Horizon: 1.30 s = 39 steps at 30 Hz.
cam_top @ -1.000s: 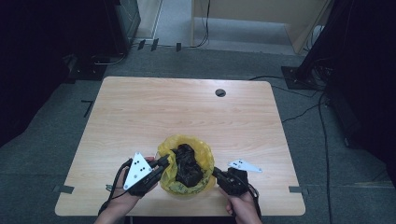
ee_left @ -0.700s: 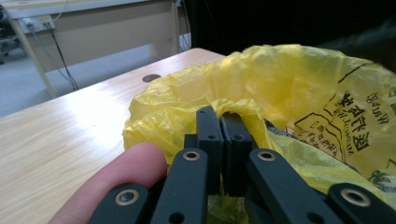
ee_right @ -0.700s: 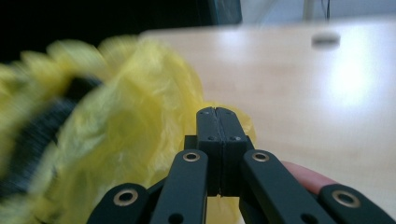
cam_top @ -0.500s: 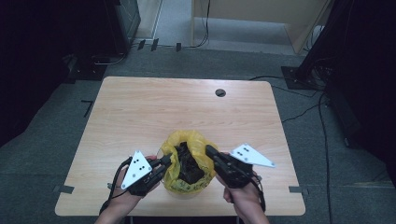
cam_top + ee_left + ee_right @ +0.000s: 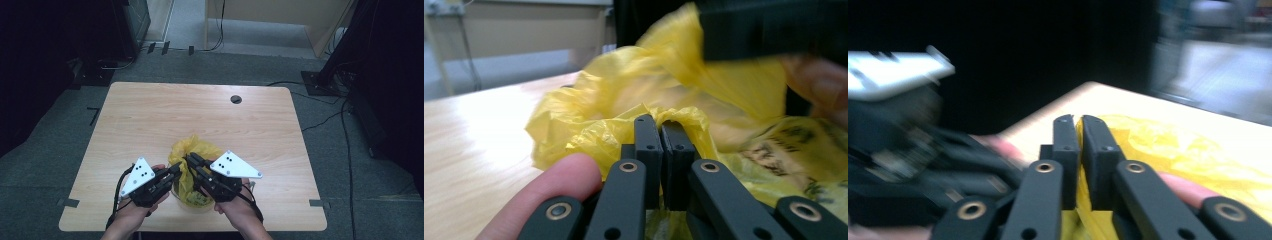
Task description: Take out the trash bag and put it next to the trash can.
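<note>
Near the table's (image 5: pixel 150 120) front edge, each tool (image 5: pixel 176 170) (image 5: pixel 190 161) pinches the crumpled yellow plastic bag (image 5: pixel 192 150) tight.

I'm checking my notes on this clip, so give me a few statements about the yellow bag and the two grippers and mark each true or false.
1. The left gripper is shut on the yellow plastic bag. True.
2. The right gripper hangs open above the bag. False: its jaws are closed on yellow plastic.
3. The bag sits at the table's far edge. False: it is at the near edge, by the hands.
4. A dark round hole lies near the table's far edge. True.
</note>
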### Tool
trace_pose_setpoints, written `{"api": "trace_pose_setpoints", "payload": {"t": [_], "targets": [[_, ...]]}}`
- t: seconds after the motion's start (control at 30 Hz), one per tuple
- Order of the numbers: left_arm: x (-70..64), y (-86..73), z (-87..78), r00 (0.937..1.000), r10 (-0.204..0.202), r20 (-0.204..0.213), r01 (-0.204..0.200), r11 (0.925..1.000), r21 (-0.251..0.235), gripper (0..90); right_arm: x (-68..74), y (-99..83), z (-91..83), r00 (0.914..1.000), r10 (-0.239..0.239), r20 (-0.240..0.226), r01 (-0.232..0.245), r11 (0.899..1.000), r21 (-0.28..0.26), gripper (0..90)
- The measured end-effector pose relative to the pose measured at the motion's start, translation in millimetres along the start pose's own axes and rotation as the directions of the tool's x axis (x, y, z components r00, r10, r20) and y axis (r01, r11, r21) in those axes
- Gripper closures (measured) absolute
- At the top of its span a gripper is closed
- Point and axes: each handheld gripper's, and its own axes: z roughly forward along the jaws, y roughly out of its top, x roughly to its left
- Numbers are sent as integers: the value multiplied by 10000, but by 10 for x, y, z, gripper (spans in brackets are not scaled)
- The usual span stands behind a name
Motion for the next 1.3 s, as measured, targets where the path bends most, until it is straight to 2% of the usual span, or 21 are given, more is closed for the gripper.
{"api": "trace_pose_setpoints", "payload": {"t": [0.03,0.07,0.17,0.27,0.37,0.5,0.63,0.8,1.0,1.03,1.1,1.17,1.23,1.3], "targets": [[2,-5,12,10000,-40,-42,41,10000,56,880,-27,-48,-8,9996,-75,287,72,9999,136,813],[-1,-8,25,10000,-19,-62,19,10000,71,879,-61,-92,-28,9995,79,294,-85,9998,197,781],[-22,-7,52,9998,-19,-172,21,9999,105,874,-160,-192,-125,9988,464,134,-469,9981,399,619],[-27,3,66,9997,-40,-233,42,10000,79,871,-231,-234,-213,9963,778,-361,-747,9938,819,473],[-25,12,56,9994,-59,-338,60,10000,11,868,-243,-239,-305,9950,677,-734,-588,9913,1175,395],[3,32,13,9986,-180,-503,172,9997,-153,867,-270,-268,-398,9946,580,-862,-442,9871,1540,327],[30,38,-12,9972,-332,-667,316,9992,-250,867,-281,-345,-416,9862,796,-1454,-501,9792,1967,229],[47,41,-25,9959,-393,-813,371,9989,-282,867,-200,-424,-361,9846,241,-1733,135,9770,2127,153],[93,42,-43,9935,-561,-988,531,9981,-326,867,-105,-487,-304,9842,-360,-1736,751,9716,2242,171],[98,41,-45,9934,-561,-1003,531,9981,-317,867,-104,-494,-301,9843,-416,-1715,799,9715,2230,227],[106,39,-49,9935,-534,-1003,508,9983,-281,864,-112,-504,-305,9868,-598,-1505,916,9726,2137,422],[114,35,-53,9943,-547,-919,521,9982,-310,849,-146,-506,-308,9880,-487,-1468,798,9735,2142,556],[113,33,-62,9961,-481,-740,456,9984,-339,779,-180,-515,-310,9886,-433,-1444,736,9745,2118,707],[109,35,-76,9980,-357,-512,338,9987,-372,647,-203,-530,-307,9903,-491,-1296,760,9745,2111,802]]}}
